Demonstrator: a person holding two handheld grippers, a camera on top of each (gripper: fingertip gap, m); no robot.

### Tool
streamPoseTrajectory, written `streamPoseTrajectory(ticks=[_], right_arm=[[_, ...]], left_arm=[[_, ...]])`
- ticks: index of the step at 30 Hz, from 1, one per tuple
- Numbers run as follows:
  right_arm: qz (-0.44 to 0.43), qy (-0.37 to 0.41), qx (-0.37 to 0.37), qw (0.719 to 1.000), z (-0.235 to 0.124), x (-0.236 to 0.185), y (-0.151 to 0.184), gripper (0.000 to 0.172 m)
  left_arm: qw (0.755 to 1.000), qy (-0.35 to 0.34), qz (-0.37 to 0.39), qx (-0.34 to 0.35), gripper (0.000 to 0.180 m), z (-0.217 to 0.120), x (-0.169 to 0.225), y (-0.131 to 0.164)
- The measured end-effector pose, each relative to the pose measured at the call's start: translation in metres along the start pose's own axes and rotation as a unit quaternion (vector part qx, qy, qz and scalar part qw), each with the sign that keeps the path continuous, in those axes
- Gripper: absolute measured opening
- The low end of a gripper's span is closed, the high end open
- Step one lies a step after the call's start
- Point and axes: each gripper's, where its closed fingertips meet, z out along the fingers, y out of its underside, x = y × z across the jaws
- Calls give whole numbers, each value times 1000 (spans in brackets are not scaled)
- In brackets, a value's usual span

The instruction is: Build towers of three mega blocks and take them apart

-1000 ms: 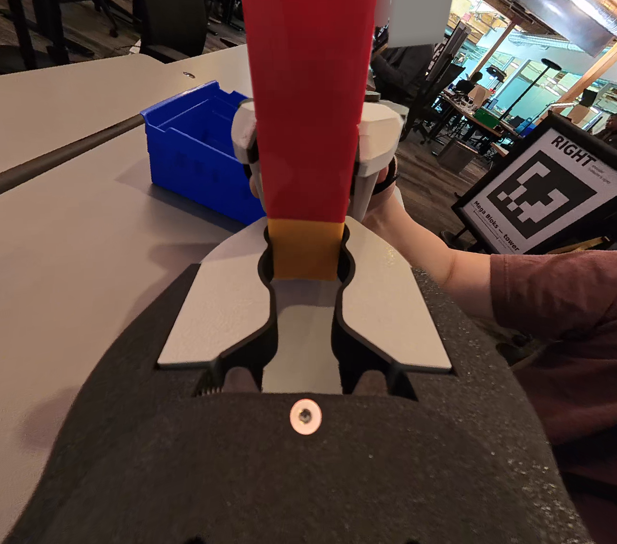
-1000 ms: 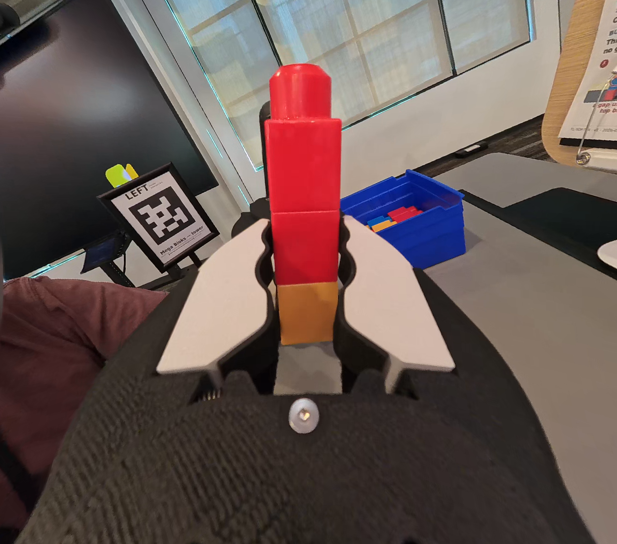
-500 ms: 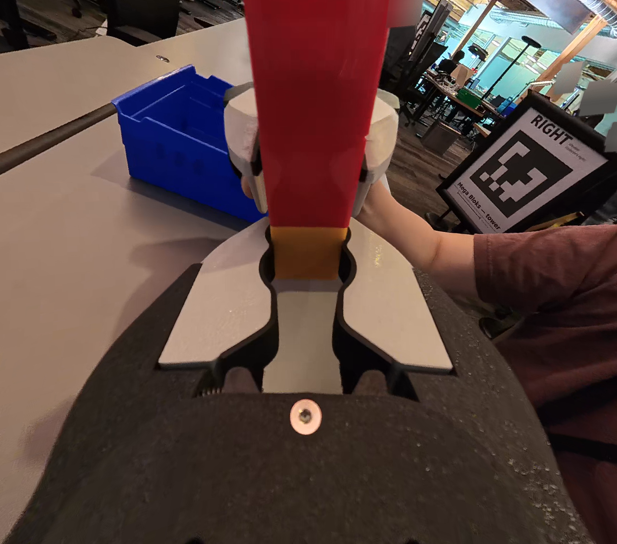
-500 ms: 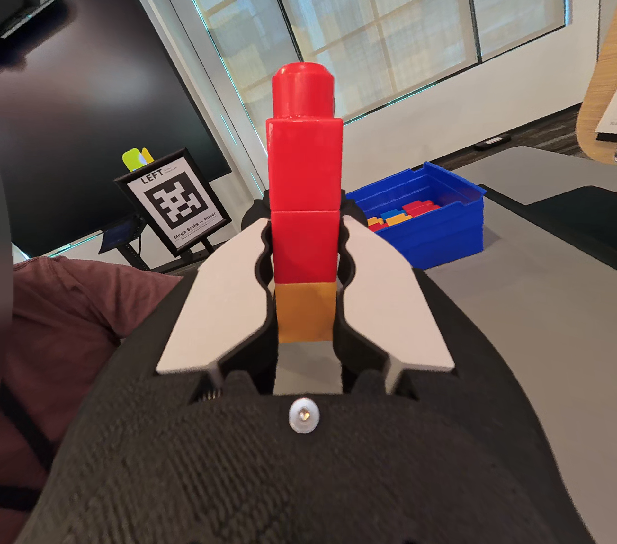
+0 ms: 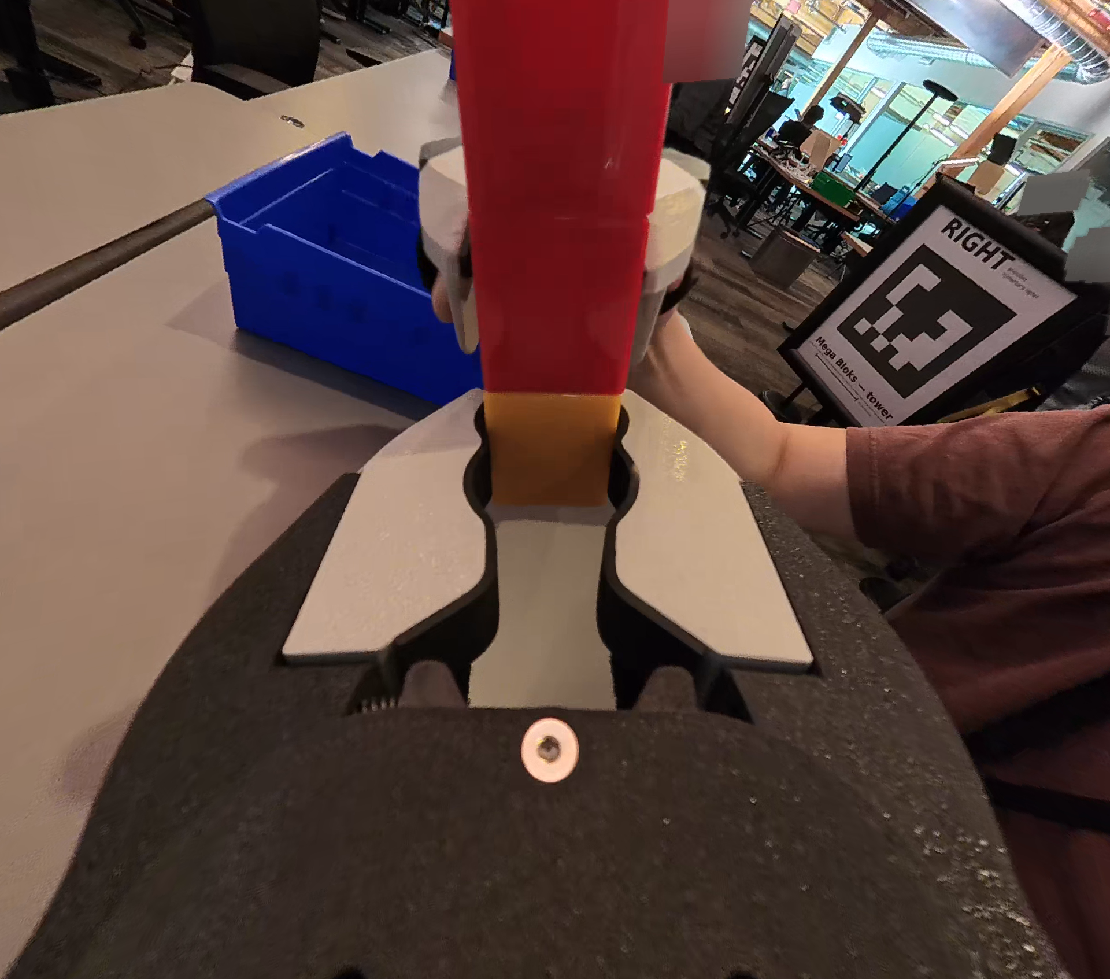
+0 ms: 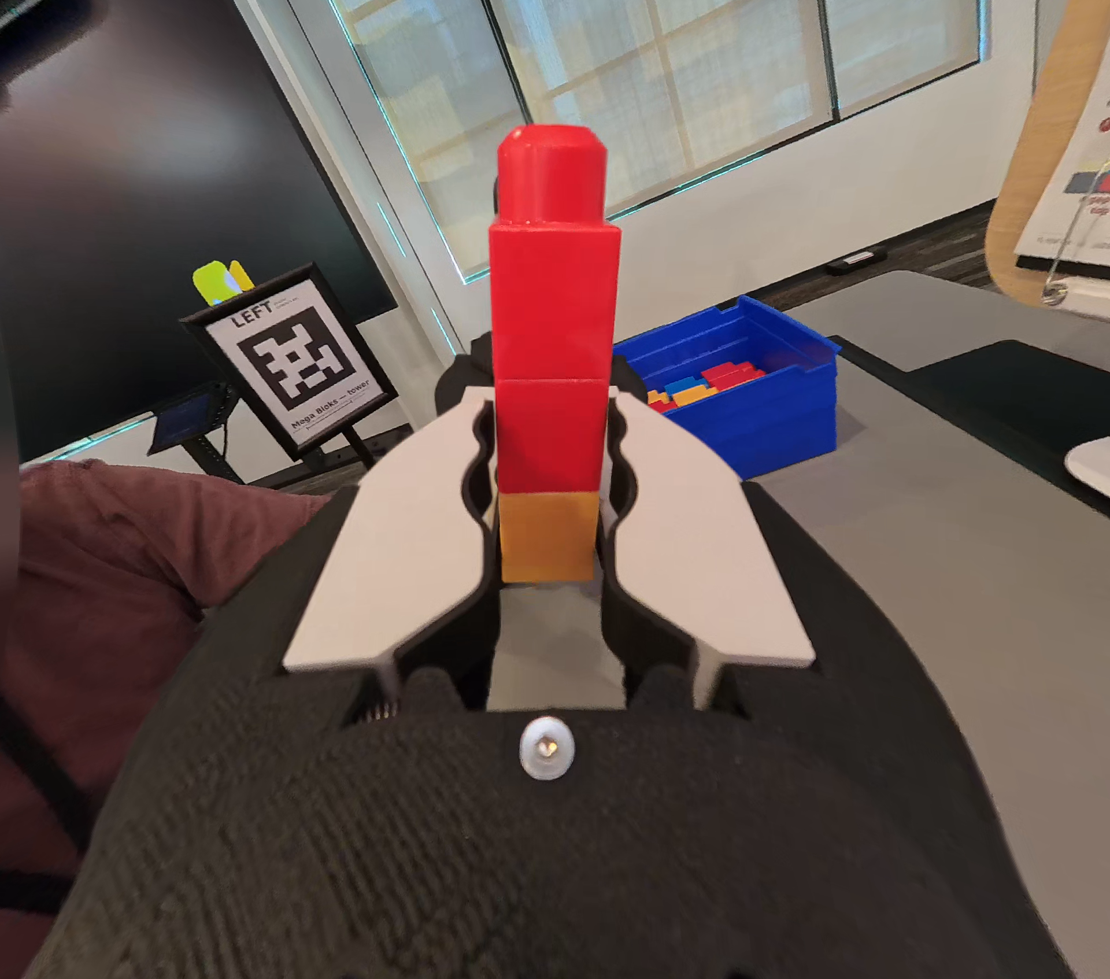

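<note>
Looking along the left gripper (image 5: 549, 445): its jaws are clenched on the orange block (image 5: 549, 448), the lowest of the tower, with both pads pressed to the block's sides. Two red blocks rise above it: the middle red block (image 5: 555, 307) and the top red block (image 5: 558, 49), which runs to the upper edge of the view. The tower is held clear of the grey bench (image 5: 120, 439). Beyond it the right gripper (image 5: 555, 289) faces this way, one white finger at each side of the middle red block. A blue bin (image 5: 336, 277) sits on the bench to the left, behind the tower. A forearm and maroon sleeve (image 5: 961, 517) come in from the right. A framed sign (image 5: 937, 325) stands on the floor further right.

Right wrist view: the right gripper (image 6: 549, 439) has its jaws clenched on the middle red block (image 6: 549, 433), pads against both sides. The orange block (image 6: 546, 535) sits below it, between the finger bases. The top red block (image 6: 552, 301) with its round stud stands above the fingertips. The blue bin (image 6: 769, 409) on the bench (image 6: 901, 589) to the right holds loose red, blue and orange blocks (image 6: 703, 385). A second framed sign (image 6: 294, 361) stands at left, before a dark screen (image 6: 150, 169).
</note>
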Motion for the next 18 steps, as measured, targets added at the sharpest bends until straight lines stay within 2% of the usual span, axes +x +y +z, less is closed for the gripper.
streamPoseTrajectory(ticks=[3,5,6,11,14,18], right_arm=[[-10,4,-19,1000,0,-2,3,36],[-12,3,-40,999,4,-4,10,43],[-15,4,-50,999,7,-4,13,39],[-17,-1,-36,999,6,-8,7,37],[-12,-45,-24,999,-2,-23,-1,37],[-34,-143,-8,989,-14,-59,-10,37]], left_arm=[[1000,6,0,1,36,0,2,-1],[1000,6,3,-5,36,1,3,1],[1000,6,5,-8,36,2,4,1],[1000,4,13,14,38,-4,7,-7],[999,14,19,35,49,-11,17,-19],[998,40,45,23,64,-12,43,-21]])
